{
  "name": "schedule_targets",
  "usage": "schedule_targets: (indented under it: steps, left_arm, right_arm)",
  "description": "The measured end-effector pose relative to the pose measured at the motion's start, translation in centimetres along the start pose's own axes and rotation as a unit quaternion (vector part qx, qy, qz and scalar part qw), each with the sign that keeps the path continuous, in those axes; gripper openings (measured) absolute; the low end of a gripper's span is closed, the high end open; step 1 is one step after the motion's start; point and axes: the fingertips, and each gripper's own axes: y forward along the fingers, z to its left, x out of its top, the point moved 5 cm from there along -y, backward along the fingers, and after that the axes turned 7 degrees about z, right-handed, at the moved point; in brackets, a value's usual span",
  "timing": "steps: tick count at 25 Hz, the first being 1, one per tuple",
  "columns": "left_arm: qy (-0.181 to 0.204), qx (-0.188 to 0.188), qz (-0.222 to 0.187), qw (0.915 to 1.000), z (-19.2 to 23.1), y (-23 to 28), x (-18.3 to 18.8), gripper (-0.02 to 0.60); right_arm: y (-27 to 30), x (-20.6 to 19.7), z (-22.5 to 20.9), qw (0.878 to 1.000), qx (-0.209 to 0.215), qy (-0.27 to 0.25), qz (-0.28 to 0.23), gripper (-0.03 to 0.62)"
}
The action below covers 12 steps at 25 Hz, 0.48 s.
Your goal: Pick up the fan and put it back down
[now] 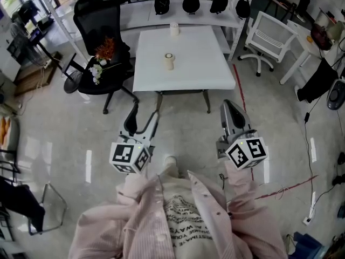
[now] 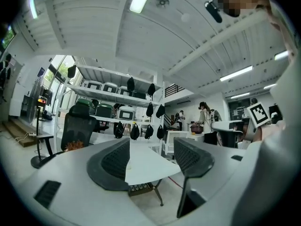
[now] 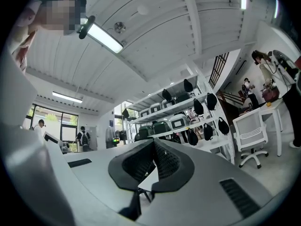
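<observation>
A small cream-coloured fan [image 1: 169,61] stands near the middle of the white table [image 1: 188,74], seen in the head view. Both grippers hang over the floor in front of the table's near edge, well short of the fan. My left gripper [image 1: 145,111] points at the table's left front corner with its jaws spread and nothing between them; in the left gripper view [image 2: 151,145] the tabletop [image 2: 146,166] shows through the gap. My right gripper [image 1: 230,104] points at the right front corner, and its jaws [image 3: 154,145] meet at the tips with nothing held.
A white cylinder [image 1: 174,29] stands at the table's far edge. A black office chair [image 1: 99,31] with flowers [image 1: 102,55] on its seat is left of the table, a white chair [image 1: 271,35] to the right. A shelf with black bags [image 1: 190,1] runs behind. Cables lie on the floor [image 1: 310,139].
</observation>
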Motion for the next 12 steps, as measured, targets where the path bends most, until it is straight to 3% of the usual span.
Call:
schedule_targets:
  steps: [12]
  left_arm:
    - [-0.013,0.009,0.020,0.9997,2.4,4.5,-1.0,0.270]
  right_arm:
    - [3.4,-0.8,-2.9,1.000,-0.008,0.006,0.010,0.000]
